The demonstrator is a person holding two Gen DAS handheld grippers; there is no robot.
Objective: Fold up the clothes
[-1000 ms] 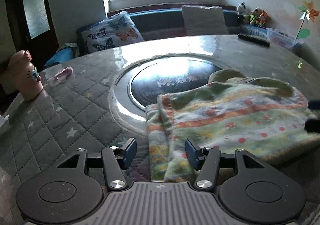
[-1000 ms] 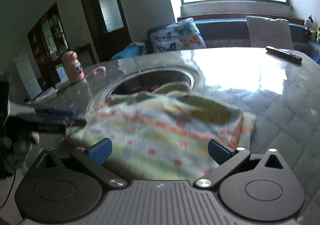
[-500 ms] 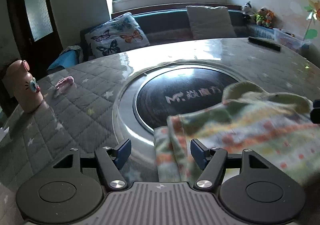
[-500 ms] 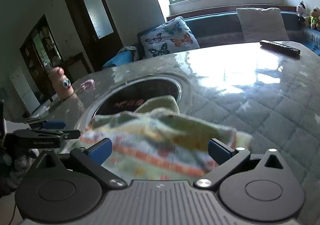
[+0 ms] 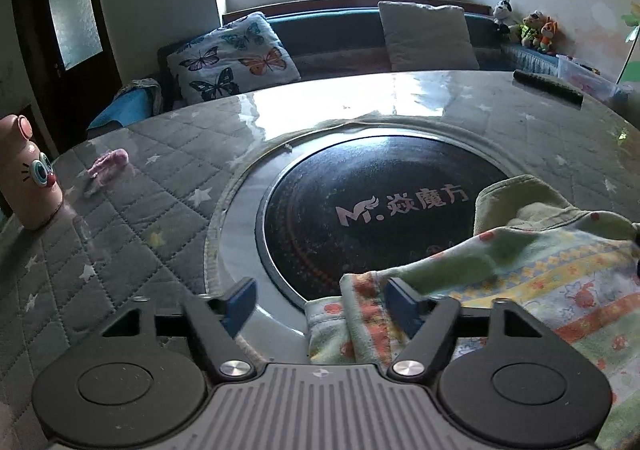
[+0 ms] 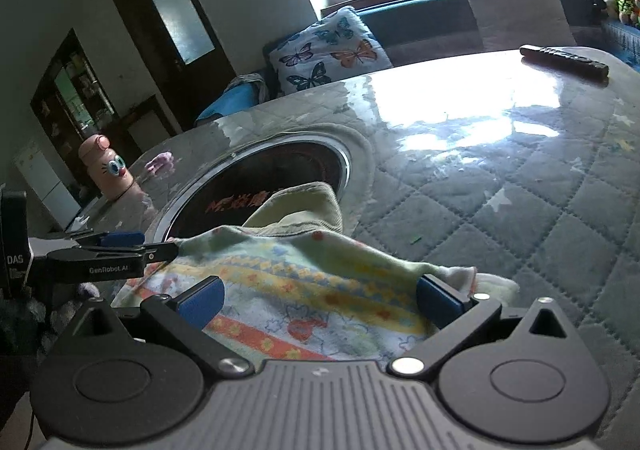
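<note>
Both tongs gape as your left gripper (image 5: 320, 300) and right gripper (image 6: 320, 300) flank the folded patterned garment (image 6: 304, 282) between them, seemingly poised to pinch its edges.

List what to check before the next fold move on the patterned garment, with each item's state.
1. Left gripper open: ok.
2. Right gripper open: ok.
3. Garment corner between the left fingers: ok.
4. Garment lying flat: not ok, its far part is humped and creased.
5. Garment clear of the black round inset: not ok, it overlaps the rim.
6. Remote away from the fold area: ok, it lies at the far edge of the table.
</note>
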